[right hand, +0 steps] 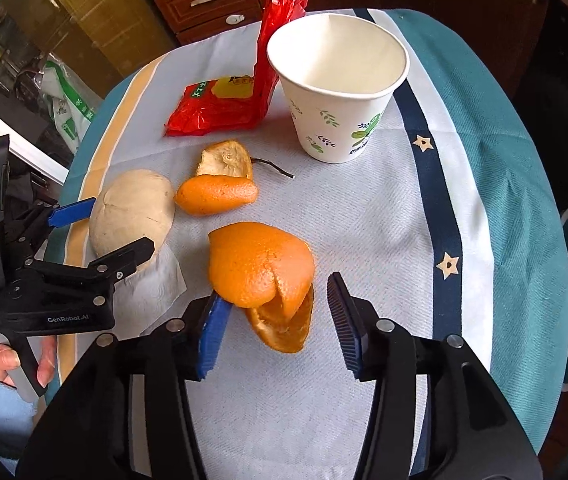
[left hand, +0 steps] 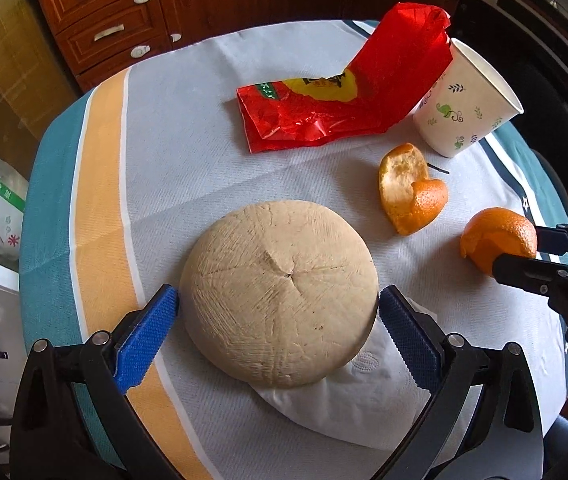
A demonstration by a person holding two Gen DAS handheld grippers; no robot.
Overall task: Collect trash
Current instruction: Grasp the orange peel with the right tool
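Nothing of the trash looked gathered yet; every piece lay loose on the cloth-covered bench [left hand: 244, 184], and no bin or bag for it could be picked out for certain. Taking the paper cup [right hand: 337, 88] as the landmark: the red wrapper [right hand: 228, 100] lay just to its left, one end standing up against the cup's side. A curled orange peel [right hand: 220, 184] with a small dark stem beside it lay in front of the cup and to the left. A larger orange peel [right hand: 262, 276] lay nearer the camera than that one, well apart from the cup. Farthest left of the cup sat a round pale bun-like lump [left hand: 280, 304] on a white napkin [left hand: 359, 396].

The left claw [left hand: 278, 332] stood released, its blue pads either side of the lump and not clearly pressing it. The right claw [right hand: 274, 316] was also released around the large peel: the left pad touched or was just beside the peel's edge, the right pad stood clear.

So the first pick-ups appeared only to be starting, with peels, wrapper, napkin, and likely the cup left to collect
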